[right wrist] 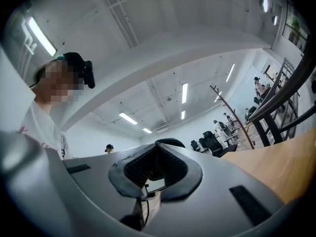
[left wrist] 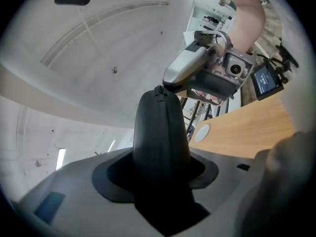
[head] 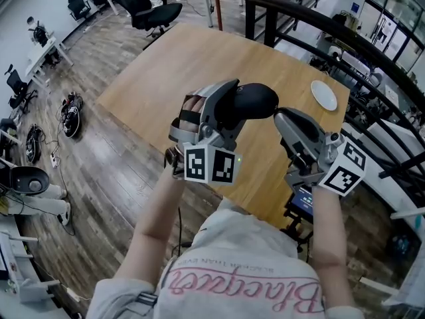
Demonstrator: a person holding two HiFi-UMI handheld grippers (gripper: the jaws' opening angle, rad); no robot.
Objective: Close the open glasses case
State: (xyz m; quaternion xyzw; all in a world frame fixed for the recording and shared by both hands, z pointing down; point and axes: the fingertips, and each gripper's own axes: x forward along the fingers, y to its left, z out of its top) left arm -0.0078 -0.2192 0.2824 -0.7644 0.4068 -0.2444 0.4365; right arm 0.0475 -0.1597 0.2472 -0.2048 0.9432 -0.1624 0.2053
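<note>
1. Two handheld grippers were raised in front of a person in a grey shirt with pink lettering point(head: 246, 284). Each gripper carried a cube of black-and-white square markers point(head: 211, 165).
2. The left tongs point(head: 240, 104) were clenched on a black oval glasses case point(head: 260, 100), holding it up in the air above the surface.
3. In the left gripper view the smooth dark case point(left wrist: 160, 142) stood upright between the jaws and showed no gap along its seam.
4. The right tongs point(head: 280, 116) sat just beside the case's right end; whether they touched it I could not tell.
5. In the right gripper view the right tongs point(right wrist: 157, 147) were clenched with the tips together, and nothing lay between the ribbed black pads point(right wrist: 140, 167).
6. Below and beyond lay the light wooden surface point(head: 186, 65), with a small round white plate point(head: 324, 95) near its far right edge.
7. Farther off stood a black office chair point(head: 147, 5) on the wood-plank floor and a black metal railing point(head: 319, 28) to the right.
</note>
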